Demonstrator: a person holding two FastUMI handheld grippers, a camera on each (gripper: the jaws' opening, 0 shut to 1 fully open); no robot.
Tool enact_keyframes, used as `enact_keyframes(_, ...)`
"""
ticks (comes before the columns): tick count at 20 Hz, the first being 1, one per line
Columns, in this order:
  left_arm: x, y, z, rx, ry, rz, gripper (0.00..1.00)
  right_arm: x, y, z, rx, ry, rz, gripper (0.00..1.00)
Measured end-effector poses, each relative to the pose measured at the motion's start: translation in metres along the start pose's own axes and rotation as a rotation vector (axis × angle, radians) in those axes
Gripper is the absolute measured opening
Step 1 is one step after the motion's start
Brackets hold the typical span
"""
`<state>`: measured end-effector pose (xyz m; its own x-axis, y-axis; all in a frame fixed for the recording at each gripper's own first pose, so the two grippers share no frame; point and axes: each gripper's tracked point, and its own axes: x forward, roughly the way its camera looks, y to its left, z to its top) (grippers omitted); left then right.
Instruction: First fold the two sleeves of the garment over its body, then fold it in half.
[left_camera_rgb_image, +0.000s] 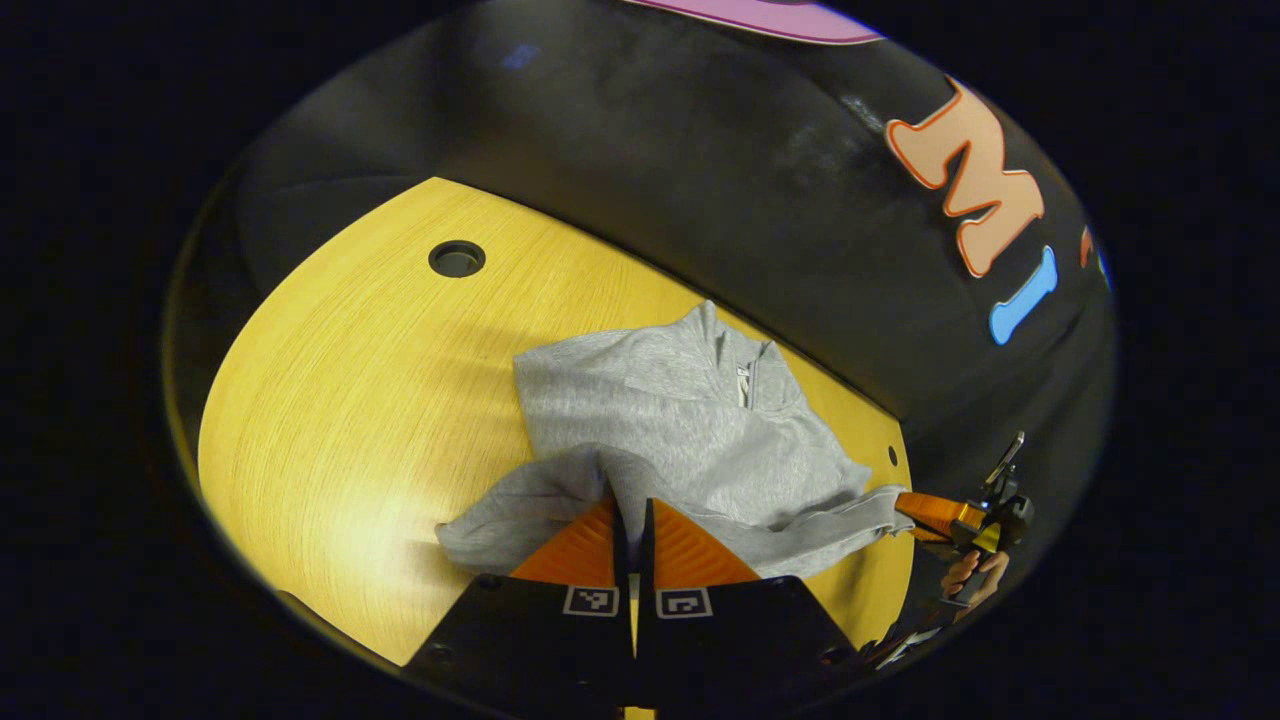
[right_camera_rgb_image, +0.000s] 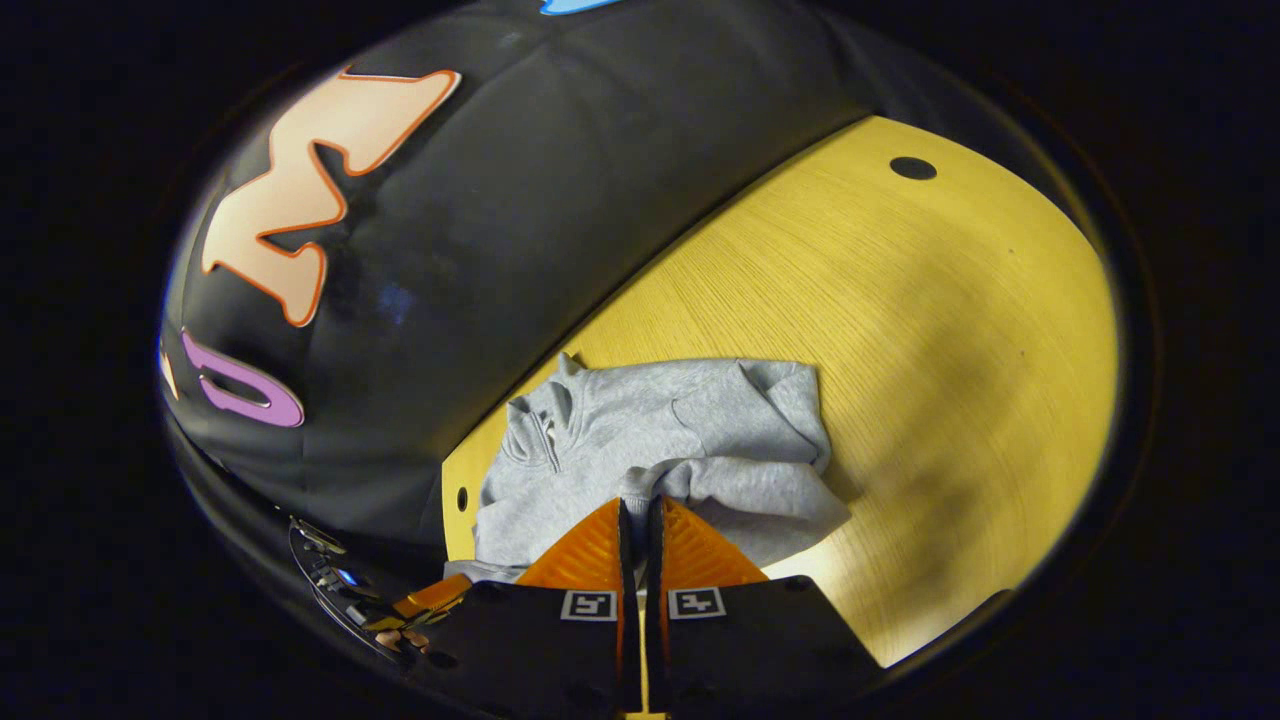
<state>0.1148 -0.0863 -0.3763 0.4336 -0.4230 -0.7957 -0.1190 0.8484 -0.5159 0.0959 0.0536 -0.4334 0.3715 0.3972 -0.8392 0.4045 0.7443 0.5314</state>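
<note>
Garment (left_camera_rgb_image: 670, 420) fabric is sitting pinched between the nearly closed orange fingers (left_camera_rgb_image: 580, 545) of the left gripper (left_camera_rgb_image: 632, 515), which are clamping its near hem; the right gripper (right_camera_rgb_image: 638, 510) is likewise gripping a gathered fold with almost no gap showing. Outward from both tips, the grey pullover is lying bunched on the yellow table (left_camera_rgb_image: 350, 400), collar toward the booth wall, sleeves apparently already over the body. Judging from this, the thin pinches are risking a slip, and uneven lifting by the two grippers is likely to be skewing the half fold or dragging the tucked sleeves loose.
</note>
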Motion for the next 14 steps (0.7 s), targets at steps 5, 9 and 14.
enact_keyframes(5,-0.002,0.018,0.057,-0.019,-0.239,0.106,0.96,-0.002,0.015,0.052,-0.074,-0.261,0.025,0.73)
enact_keyframes(9,-0.058,0.003,0.095,0.223,-0.456,0.226,0.96,-0.072,0.022,0.077,-0.294,-0.457,0.008,0.97)
enact_keyframes(14,-0.131,-0.054,0.083,0.458,-0.639,0.273,0.95,-0.149,0.032,0.094,-0.553,-0.646,-0.003,0.92)
